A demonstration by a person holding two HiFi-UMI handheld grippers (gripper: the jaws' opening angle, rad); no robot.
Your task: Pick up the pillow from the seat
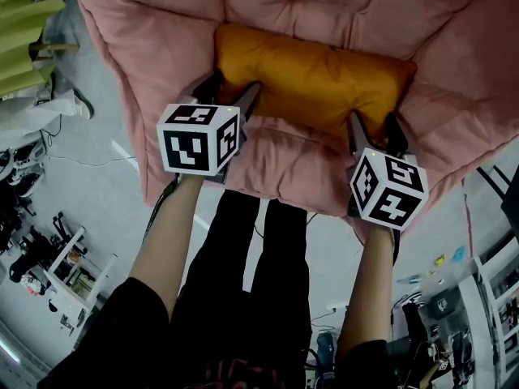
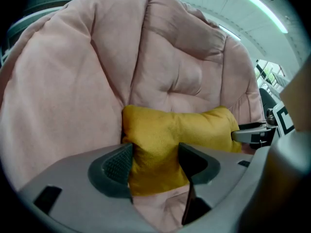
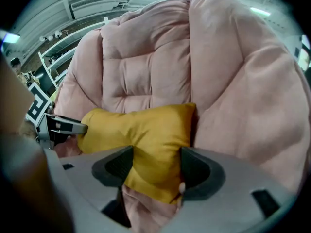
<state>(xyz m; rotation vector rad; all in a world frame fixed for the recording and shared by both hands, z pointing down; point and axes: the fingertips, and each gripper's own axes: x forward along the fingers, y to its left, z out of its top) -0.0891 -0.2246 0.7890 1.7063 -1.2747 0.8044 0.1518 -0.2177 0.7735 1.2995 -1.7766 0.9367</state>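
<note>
A mustard-yellow pillow [image 1: 316, 87] lies across the seat of a big pink padded chair [image 1: 316, 10], against its backrest. My left gripper [image 1: 229, 89] stands open around the pillow's left end, and in the left gripper view the pillow [image 2: 165, 130] fills the gap between the jaws of that gripper [image 2: 155, 161]. My right gripper [image 1: 375, 130] stands open around the right end, and in the right gripper view the pillow [image 3: 146, 125] sits between its dark pads [image 3: 114, 169]. The fabric touches the pads. Each gripper's fingers show at the edge of the other's view.
The pink cushion's front edge [image 1: 276, 177] hangs just under both grippers. The person's legs [image 1: 243, 274] stand right before the chair. Cluttered racks [image 1: 57, 266] line the grey floor at lower left, green cushions [image 1: 24, 31] lie at upper left, and a shelf [image 1: 486, 298] is at lower right.
</note>
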